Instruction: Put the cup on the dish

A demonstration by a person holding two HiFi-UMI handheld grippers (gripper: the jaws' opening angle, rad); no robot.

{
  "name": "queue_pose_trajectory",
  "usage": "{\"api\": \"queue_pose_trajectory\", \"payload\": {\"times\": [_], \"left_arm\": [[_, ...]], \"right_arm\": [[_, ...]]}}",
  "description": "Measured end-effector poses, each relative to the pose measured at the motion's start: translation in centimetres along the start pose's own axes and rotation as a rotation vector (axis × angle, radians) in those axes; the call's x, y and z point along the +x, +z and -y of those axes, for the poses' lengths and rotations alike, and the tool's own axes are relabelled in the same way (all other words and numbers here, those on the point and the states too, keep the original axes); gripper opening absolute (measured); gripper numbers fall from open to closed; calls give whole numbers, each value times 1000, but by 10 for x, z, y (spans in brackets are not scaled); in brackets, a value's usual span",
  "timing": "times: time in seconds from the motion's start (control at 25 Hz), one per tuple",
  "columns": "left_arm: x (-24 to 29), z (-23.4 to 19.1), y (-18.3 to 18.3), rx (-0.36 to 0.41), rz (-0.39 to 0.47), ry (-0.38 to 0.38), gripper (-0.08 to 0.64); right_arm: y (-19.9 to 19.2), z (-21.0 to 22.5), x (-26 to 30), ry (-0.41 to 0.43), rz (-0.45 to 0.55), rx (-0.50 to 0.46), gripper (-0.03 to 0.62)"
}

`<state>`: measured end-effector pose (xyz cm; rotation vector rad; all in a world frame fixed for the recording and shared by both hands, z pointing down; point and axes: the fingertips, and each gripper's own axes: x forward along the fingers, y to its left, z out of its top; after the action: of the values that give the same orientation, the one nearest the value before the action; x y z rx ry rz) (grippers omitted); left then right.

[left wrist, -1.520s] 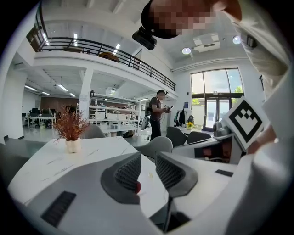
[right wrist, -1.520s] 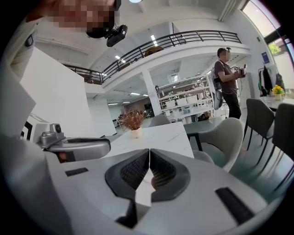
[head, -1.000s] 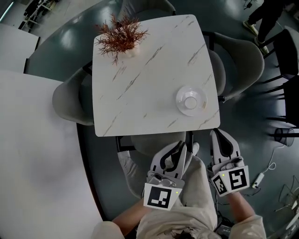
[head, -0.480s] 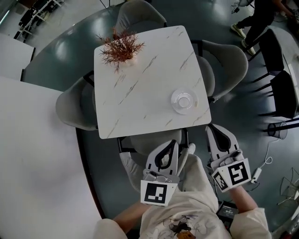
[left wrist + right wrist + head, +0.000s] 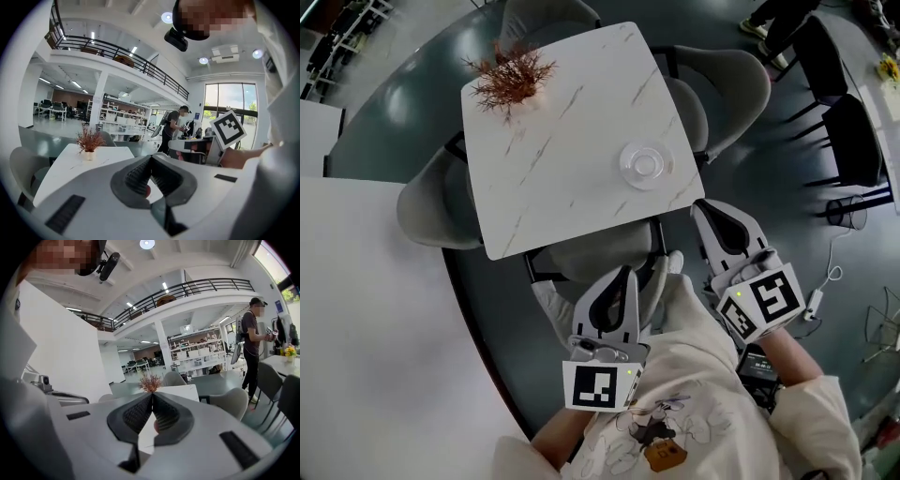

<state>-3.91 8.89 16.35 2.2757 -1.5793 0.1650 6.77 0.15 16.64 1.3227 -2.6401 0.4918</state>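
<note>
Both were shut and empty — left hand-held gripper (image 5: 624, 273), right hand-held gripper (image 5: 713, 208) — with the cup (image 5: 646, 165) on the dish (image 5: 627, 175) well ahead.

The left gripper (image 5: 151, 158) holds its 2 jaws pressed together, nothing between them; beyond them lies a white table (image 5: 70, 163) bearing 1 reddish potted plant (image 5: 89, 140); a grey chair (image 5: 21, 164) stands at its left; the right gripper (image 5: 176, 145) with its marker cube (image 5: 228, 129) shows at the right; 1 person (image 5: 172, 129) stands far behind.
</note>
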Motion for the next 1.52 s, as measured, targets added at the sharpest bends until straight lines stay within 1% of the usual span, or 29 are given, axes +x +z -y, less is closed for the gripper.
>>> {"api": "queue_pose_trajectory", "payload": {"times": [0.16, 0.32, 0.44, 0.56, 0.72, 0.88, 1.08, 1.52], "left_arm": [[0, 5, -9, 17, -6, -17, 5], [0, 12, -7, 7, 1, -52, 5], [-3, 9, -5, 22, 7, -45, 5], [-4, 16, -6, 34, 5, -65, 5], [-8, 22, -10, 20, -6, -61, 5], [-10, 24, -10, 16, -6, -65, 5], [-17, 20, -15, 5, -12, -52, 5], [-20, 12, -22, -6, -27, -42, 5]], "right_arm": [[3, -3, -7, 11, 10, -31, 6], [-3, -6, -21, -13, -23, -49, 6], [-6, -5, -24, -18, -28, -46, 6], [-8, -1, -34, -37, -32, -40, 5], [-11, -4, -43, -33, -38, -36, 6], [-16, -12, -45, -11, -62, -78, 5], [-21, -14, -43, 11, -78, -39, 5], [-20, -13, -41, 11, -78, -43, 5]]}}
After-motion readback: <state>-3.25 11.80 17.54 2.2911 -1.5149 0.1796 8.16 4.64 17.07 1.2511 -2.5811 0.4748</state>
